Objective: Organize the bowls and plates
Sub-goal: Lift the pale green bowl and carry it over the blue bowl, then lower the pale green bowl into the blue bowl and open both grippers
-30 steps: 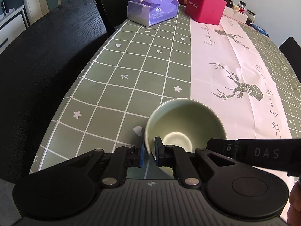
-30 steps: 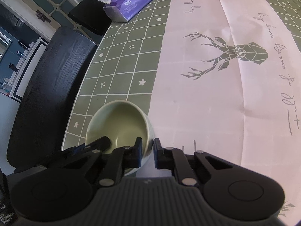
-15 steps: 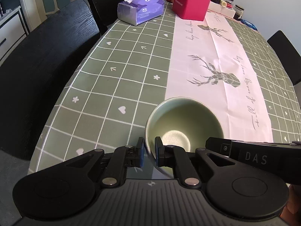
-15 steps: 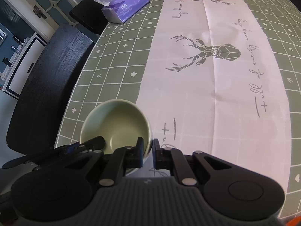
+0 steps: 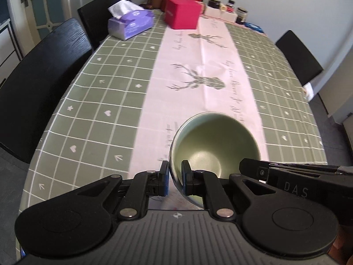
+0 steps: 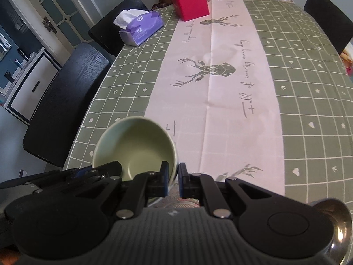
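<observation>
- Left wrist view: the left gripper point(image 5: 175, 177) is clamped on the near-left rim of a green bowl point(image 5: 215, 142), one finger outside the wall and the other inside the cavity, with only the bowl's thin wall between the pads.
- The bowl is tilted, its opening facing the camera, and it appears to be held above the near end of the counter point(image 5: 106, 92), over the edge of the pink table runner point(image 5: 198, 81); whether its base touches anything cannot be told.
- From the right of this view the right gripper's black body, marked "DAS", reaches in to the bowl's right side.
- Right wrist view: the right gripper point(image 6: 173, 180) pinches the bowl point(image 6: 136, 143) at its right rim, one finger inside and one outside, jaws nearly closed on the wall.
- The left gripper's fingers point(image 6: 103, 170) enter from the lower left, at the bowl's near-left rim.
- A shiny metal bowl point(image 6: 337, 227) sits at the lower right corner of this view, partly hidden behind the gripper body.
- At the far end of the counter stand a purple tissue pack point(image 5: 130, 23), a red box point(image 5: 182, 13), and a row of bottles and jars point(image 5: 217, 5) against the wall.
- Black chairs point(image 5: 39, 72) line the left side, and another black chair point(image 5: 297, 57) stands at the far right.
</observation>
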`<action>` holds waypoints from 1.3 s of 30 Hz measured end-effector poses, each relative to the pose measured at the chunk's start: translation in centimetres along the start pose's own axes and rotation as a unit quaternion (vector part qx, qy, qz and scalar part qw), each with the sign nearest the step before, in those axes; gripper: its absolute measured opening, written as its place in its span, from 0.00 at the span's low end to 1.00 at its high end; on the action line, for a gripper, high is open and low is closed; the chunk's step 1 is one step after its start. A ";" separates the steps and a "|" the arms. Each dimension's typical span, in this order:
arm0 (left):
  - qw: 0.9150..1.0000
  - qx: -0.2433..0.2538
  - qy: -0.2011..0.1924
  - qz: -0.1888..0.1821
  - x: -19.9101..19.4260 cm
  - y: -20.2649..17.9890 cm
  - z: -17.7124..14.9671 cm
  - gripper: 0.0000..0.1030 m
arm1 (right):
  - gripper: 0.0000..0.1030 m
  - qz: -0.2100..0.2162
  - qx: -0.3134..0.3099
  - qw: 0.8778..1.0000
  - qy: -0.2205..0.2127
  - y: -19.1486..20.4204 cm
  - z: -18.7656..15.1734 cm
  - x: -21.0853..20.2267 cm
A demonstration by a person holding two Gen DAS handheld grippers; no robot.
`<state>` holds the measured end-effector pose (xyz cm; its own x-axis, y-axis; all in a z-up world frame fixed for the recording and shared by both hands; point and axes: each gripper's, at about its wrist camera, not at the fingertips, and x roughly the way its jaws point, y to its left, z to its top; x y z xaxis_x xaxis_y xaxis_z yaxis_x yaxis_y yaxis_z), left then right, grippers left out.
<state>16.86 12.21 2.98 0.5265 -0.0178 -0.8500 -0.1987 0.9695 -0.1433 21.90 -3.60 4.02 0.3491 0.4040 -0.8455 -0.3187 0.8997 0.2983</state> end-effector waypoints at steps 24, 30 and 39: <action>0.983 0.116 0.053 -0.134 -1.0 -16.1 -6.0 0.13 | 0.06 -0.081 0.119 0.988 -0.056 -15.5 -8.8 -12.1; 0.981 0.122 0.080 -0.129 0.4 -16.7 -6.7 0.13 | 0.06 -0.083 0.127 0.988 -0.040 -16.7 -9.8 -11.0; 0.979 0.130 0.106 -0.115 2.5 -17.3 -7.1 0.13 | 0.05 -0.084 0.134 0.987 -0.017 -17.7 -10.2 -9.0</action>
<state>15.75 -6.30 -0.32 0.3437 -0.2670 -0.9003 0.1363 0.9628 -0.2335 15.41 -24.78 1.82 0.4087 0.2457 -0.8790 -0.0103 0.9643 0.2648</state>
